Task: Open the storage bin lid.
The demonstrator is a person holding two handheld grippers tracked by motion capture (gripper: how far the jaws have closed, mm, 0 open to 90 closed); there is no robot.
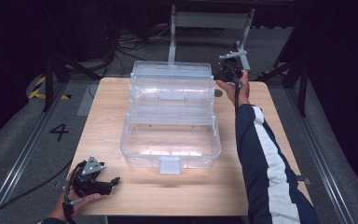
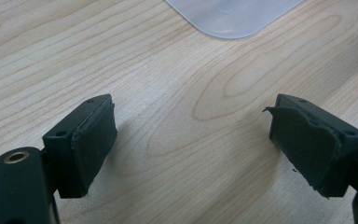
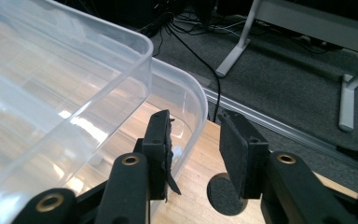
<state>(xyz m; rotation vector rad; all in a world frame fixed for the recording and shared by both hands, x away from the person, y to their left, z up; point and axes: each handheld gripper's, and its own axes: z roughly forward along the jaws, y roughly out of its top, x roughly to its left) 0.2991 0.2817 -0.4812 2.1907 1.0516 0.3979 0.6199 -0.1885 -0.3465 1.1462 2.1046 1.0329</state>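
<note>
Clear plastic is what you are working on: one see-through storage box stands in the middle of the frame on the wooden desk, its lid swung up and back so the lid rises behind the open tub. A small latch tab hangs at the front wall, facing you. Your right gripper is up at the upper right of the frame, just beside the lid's far right corner, and that fits a hand that has tipped the lid open and is letting it stand by itself. In the right gripper view the jaws stand a narrow way apart with nothing between them; one pad lies close against the outside of the clear rim, and I cannot tell whether it touches. No pad presses on the plastic from both sides, so nothing is held there. Your left gripper rests low at the lower left of the frame, well apart from the box, probably parked there to leave the other hand room. In the left gripper view its jaws are wide, with bare wood between them and a rounded corner of the plastic at the top of that frame. By count: one box, one lid, one latch tab, two grippers, and one dark round disc on the desk beneath the right jaws. The tub looks empty, though the clear walls make that hard to judge.
</note>
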